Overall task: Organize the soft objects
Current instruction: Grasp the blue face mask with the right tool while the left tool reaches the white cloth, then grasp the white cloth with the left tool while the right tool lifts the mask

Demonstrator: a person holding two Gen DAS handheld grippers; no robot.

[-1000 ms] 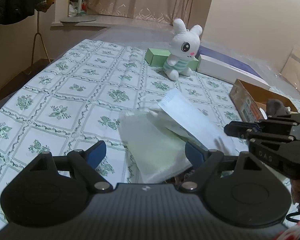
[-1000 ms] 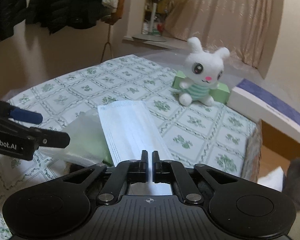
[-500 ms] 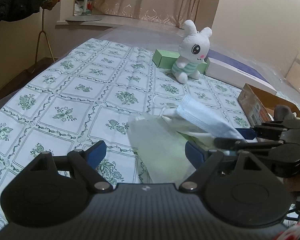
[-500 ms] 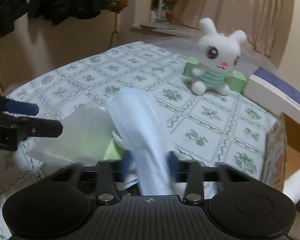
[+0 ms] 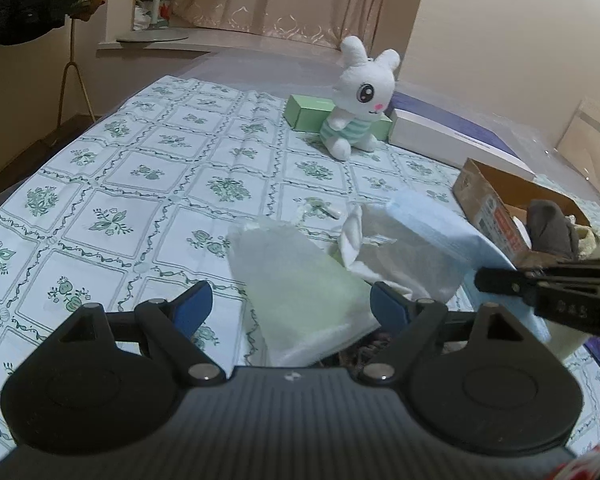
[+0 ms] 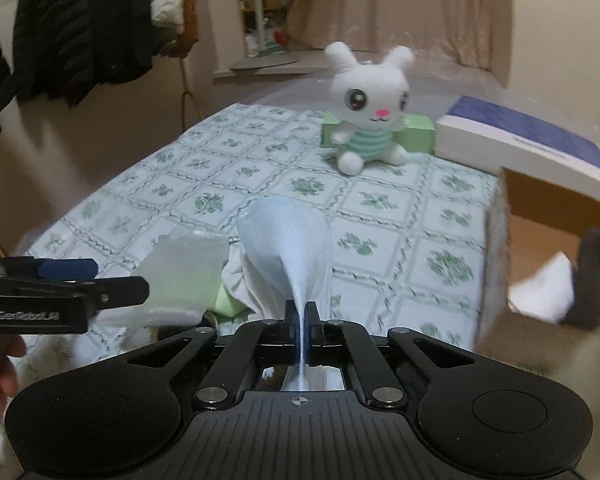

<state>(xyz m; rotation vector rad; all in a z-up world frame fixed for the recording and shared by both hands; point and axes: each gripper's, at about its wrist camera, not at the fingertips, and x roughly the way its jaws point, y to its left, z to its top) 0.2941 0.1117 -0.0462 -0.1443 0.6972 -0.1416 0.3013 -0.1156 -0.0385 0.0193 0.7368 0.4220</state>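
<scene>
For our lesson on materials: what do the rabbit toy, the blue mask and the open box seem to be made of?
Rabbit toy: fuzzy white plush, soft matte pile.
Blue mask: probably thin nonwoven fabric; it bunches limply in the right gripper.
Open box: brown cardboard, dull with raw-cut edges.

The left tool [image 5: 288,308] hangs wide apart over a translucent pale-green plastic pouch [image 5: 300,280] on the green-patterned tabletop [image 5: 120,184]. Beside it, the right tool [image 5: 496,280] pinches a light-blue pleated face mask [image 5: 432,224]. A white plush rabbit [image 5: 358,100] sits beyond, near a brown cardboard box [image 5: 488,204].
</scene>
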